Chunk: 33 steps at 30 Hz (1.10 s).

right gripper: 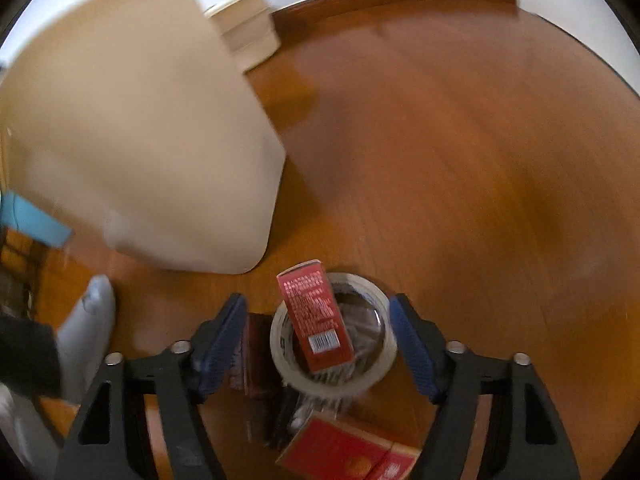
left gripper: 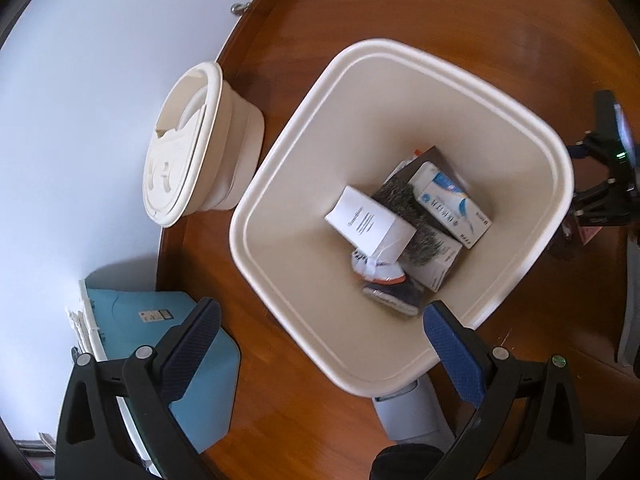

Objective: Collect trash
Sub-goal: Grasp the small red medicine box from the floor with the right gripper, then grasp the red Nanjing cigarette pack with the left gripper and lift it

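The left gripper (left gripper: 320, 340) is wide open. Its two black arms come up from the bottom of the left wrist view. One blue finger pad (left gripper: 196, 336) points toward 11 o'clock and the other toward 1 o'clock. Nothing sits between them. The right gripper (right gripper: 318, 344) is wide open too, and it looks blurry. A foot in a gray sock (right gripper: 86, 328) shows at 8 o'clock in the right wrist view.

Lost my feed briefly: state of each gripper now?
Left gripper: open, holding nothing.
Right gripper: open around the tape roll, not clamped.
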{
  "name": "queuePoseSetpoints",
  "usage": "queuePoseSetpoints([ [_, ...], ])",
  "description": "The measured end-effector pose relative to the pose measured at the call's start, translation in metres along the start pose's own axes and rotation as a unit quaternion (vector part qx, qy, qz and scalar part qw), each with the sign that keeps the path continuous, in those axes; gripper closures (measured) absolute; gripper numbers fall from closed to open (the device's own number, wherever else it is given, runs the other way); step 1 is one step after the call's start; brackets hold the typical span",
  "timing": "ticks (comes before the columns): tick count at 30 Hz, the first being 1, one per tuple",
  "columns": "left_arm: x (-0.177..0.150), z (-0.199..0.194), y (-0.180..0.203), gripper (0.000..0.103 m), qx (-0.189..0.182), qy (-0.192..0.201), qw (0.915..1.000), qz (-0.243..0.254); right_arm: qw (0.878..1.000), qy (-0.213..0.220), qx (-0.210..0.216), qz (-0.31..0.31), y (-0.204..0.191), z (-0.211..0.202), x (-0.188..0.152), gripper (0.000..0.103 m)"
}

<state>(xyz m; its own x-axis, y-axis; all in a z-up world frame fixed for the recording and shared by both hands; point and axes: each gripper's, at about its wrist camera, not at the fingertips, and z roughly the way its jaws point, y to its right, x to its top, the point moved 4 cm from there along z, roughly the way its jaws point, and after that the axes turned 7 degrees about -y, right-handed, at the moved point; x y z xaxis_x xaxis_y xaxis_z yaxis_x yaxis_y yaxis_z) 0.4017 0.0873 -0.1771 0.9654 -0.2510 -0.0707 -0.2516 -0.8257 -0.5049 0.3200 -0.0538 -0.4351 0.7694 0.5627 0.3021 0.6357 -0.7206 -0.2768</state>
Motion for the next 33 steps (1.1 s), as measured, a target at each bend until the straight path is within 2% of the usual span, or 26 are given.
queuePoseSetpoints([
  [6, 0.014, -0.027, 0.02, 0.0, -0.011, 0.05, 0.9985, 0.017, 0.998, -0.042, -0.018, -0.042, 0.002, 0.042, 0.004, 0.038],
  [8, 0.017, -0.033, 0.026, 0.0, -0.016, 0.06, 0.9978, 0.021, 0.997, -0.034, -0.029, -0.064, -0.004, 0.048, 0.007, 0.04],
  [9, 0.018, -0.035, 0.031, 0.0, -0.025, 0.065, 0.9973, 0.022, 0.997, -0.034, -0.034, -0.064, -0.004, 0.048, 0.009, 0.059],
  [10, 0.018, -0.038, 0.036, 0.0, -0.036, 0.071, 0.9965, 0.025, 0.997, -0.035, -0.027, -0.057, -0.005, 0.044, 0.013, 0.07],
  [11, 0.019, -0.04, 0.04, 0.0, -0.041, 0.074, 0.996, 0.028, 0.998, -0.028, -0.021, -0.044, -0.003, 0.039, 0.015, 0.072],
  [13, 0.019, -0.044, 0.054, 0.0, -0.061, 0.083, 0.9939, 0.038, 0.999, -0.008, -0.022, -0.028, 0.001, 0.026, 0.017, 0.072],
  [15, 0.018, -0.047, 0.069, 0.0, -0.089, 0.086, 0.9913, 0.045, 1.0, 0.018, -0.002, 0.012, 0.012, 0.008, 0.015, 0.072],
  [18, 0.015, -0.044, 0.1, 0.0, -0.154, 0.065, 0.9845, 0.052, 0.994, 0.066, 0.032, 0.086, 0.035, -0.025, 0.004, 0.072],
  [20, 0.012, -0.033, 0.124, 0.0, -0.217, 0.025, 0.9753, 0.034, 0.984, 0.104, 0.048, 0.137, 0.054, -0.052, -0.008, 0.072],
  [21, 0.009, -0.021, 0.141, 0.0, -0.265, -0.011, 0.9641, 0.009, 0.98, 0.115, 0.051, 0.156, 0.061, -0.06, -0.013, 0.072],
  [24, 0.007, 0.01, 0.174, 0.0, -0.323, -0.067, 0.9424, -0.055, 0.965, 0.151, 0.052, 0.208, 0.082, -0.086, -0.029, 0.072],
  [26, 0.008, 0.037, 0.193, 0.0, -0.335, -0.1, 0.9286, -0.125, 0.958, 0.164, 0.049, 0.232, 0.095, -0.098, -0.038, 0.072],
  [27, 0.01, 0.054, 0.205, 0.0, -0.346, -0.112, 0.9173, -0.162, 0.955, 0.168, 0.049, 0.24, 0.099, -0.103, -0.041, 0.072],
  [29, 0.012, 0.073, 0.224, 0.0, -0.344, -0.124, 0.9116, -0.188, 0.95, 0.168, 0.048, 0.258, 0.103, -0.105, -0.05, 0.072],
  [31, 0.014, 0.1, 0.232, 0.0, -0.348, -0.135, 0.8919, -0.256, 0.947, 0.162, 0.049, 0.274, 0.109, -0.104, -0.061, 0.072],
  [33, 0.013, 0.121, 0.232, 0.0, -0.354, -0.141, 0.8683, -0.318, 0.945, 0.155, 0.05, 0.283, 0.109, -0.102, -0.069, 0.072],
])
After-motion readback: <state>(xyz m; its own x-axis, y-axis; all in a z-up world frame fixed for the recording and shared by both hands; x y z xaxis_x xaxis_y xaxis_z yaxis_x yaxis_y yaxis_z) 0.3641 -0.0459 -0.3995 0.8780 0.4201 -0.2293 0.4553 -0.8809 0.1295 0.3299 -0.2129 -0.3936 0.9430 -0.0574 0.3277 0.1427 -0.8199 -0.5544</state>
